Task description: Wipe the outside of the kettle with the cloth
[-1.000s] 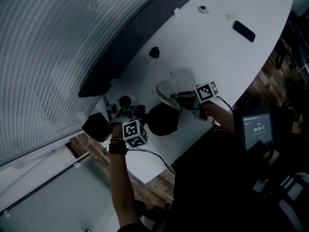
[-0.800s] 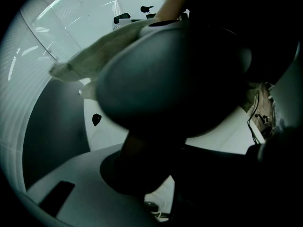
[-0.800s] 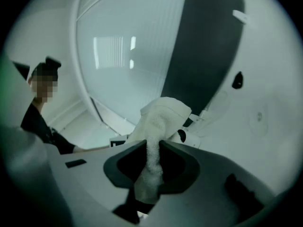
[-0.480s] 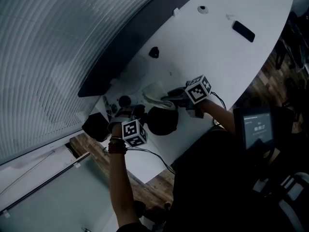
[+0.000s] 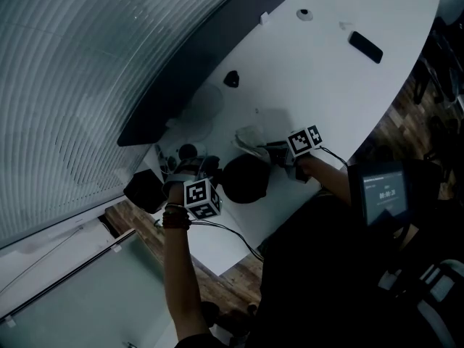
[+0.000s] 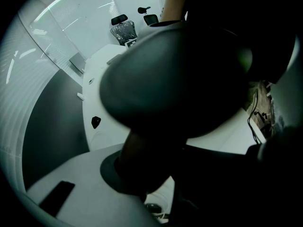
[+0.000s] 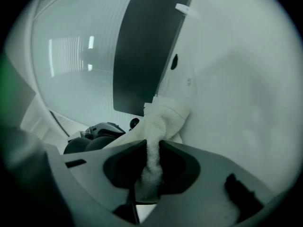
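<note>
The black kettle (image 5: 245, 179) stands near the table's near edge. My left gripper (image 5: 206, 168) points down at the kettle's left side. In the left gripper view the kettle's dark rounded body (image 6: 180, 74) fills the frame, and a dark stem of it sits between the jaws of my left gripper (image 6: 146, 174), which are shut on it. My right gripper (image 5: 274, 151) is shut on the white cloth (image 5: 251, 138), held at the kettle's upper right side. In the right gripper view the cloth (image 7: 164, 118) is pinched in the right gripper (image 7: 151, 148) and bunches out ahead of it.
A black phone (image 5: 366, 46), a small black item (image 5: 231, 79) and a small round item (image 5: 304, 13) lie farther out on the white table (image 5: 319, 78). A dark panel (image 5: 196, 64) runs along the wall. A black object (image 5: 145, 190) sits at the table's left end.
My right gripper swept the cloth left over the kettle's top, then came back right and lower. The left gripper and the kettle stayed put.
</note>
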{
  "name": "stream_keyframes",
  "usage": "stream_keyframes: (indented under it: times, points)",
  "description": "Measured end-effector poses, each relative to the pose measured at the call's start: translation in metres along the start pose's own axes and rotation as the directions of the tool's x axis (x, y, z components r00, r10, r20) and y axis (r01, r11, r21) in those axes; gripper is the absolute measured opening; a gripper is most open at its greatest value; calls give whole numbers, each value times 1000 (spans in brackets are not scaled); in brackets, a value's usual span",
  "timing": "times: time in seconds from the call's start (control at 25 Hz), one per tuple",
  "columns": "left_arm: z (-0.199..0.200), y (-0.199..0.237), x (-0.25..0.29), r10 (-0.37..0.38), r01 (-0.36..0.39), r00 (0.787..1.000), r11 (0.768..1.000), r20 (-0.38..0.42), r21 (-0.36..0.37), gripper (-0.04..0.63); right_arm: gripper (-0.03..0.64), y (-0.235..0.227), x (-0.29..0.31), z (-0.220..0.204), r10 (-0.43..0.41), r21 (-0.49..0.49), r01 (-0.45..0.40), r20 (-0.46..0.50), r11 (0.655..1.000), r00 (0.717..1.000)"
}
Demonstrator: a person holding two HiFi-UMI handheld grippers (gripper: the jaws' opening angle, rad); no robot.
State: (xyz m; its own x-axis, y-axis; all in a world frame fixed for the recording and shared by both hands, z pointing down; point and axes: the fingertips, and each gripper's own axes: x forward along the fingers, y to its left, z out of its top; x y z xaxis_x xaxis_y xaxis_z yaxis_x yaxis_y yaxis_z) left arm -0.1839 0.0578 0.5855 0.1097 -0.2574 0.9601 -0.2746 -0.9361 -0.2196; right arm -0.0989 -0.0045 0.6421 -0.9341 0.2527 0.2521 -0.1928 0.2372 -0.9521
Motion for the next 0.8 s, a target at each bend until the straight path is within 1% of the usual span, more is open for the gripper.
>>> stream_keyframes:
  times: [0.04, 0.12, 0.2, 0.24, 0.28, 0.32, 0.4, 0.44, 0.48, 0.6, 0.72, 0.8]
  points:
    - [0, 0, 0, 2, -2, 1000, 1000, -1, 0, 137, 71, 11, -3, 6, 27, -40, -26, 5, 999, 1000]
    - [-1, 1, 0, 6, -6, 1000, 1000, -5, 2, 137, 71, 41, -9, 24, 125, -107, -120, 42, 987, 991]
    - [-2, 2, 0, 8, -8, 1000, 1000, -6, 7, 135, 71, 78, -12, 41, 249, -149, -237, 67, 960, 966]
    - [-2, 2, -1, 7, -7, 1000, 1000, -5, 11, 135, 71, 96, -11, 43, 297, -174, -285, 47, 942, 954]
    - [-2, 1, -1, 4, -4, 1000, 1000, -3, 15, 135, 71, 110, -7, 40, 323, -207, -315, 2, 926, 946]
    - [-2, 0, -1, 1, -2, 1000, 1000, 1, 16, 135, 71, 118, -2, 35, 319, -249, -323, -59, 913, 946]
    - [1, 0, -1, 0, 0, 1000, 1000, 13, 13, 135, 71, 119, 7, 25, 252, -325, -291, -156, 900, 955]
    - [2, 0, 0, -1, 1, 1000, 1000, 14, 16, 135, 71, 114, 9, 23, 222, -337, -271, -178, 901, 959]
    - [2, 0, 0, -2, 2, 1000, 1000, 9, 21, 135, 71, 110, 11, 23, 204, -330, -256, -185, 909, 961]
    - [2, 1, 0, -2, 2, 1000, 1000, 3, 27, 135, 71, 88, 15, 25, 177, -242, -210, -153, 947, 972]
    - [4, 0, -1, -8, 8, 1000, 1000, 18, 20, 135, 71, 50, 18, 21, 106, -126, -120, -111, 985, 988]
    - [4, 1, -1, -11, 10, 1000, 999, 15, 31, 135, 71, 24, 18, 14, 58, -42, -62, -82, 997, 995]
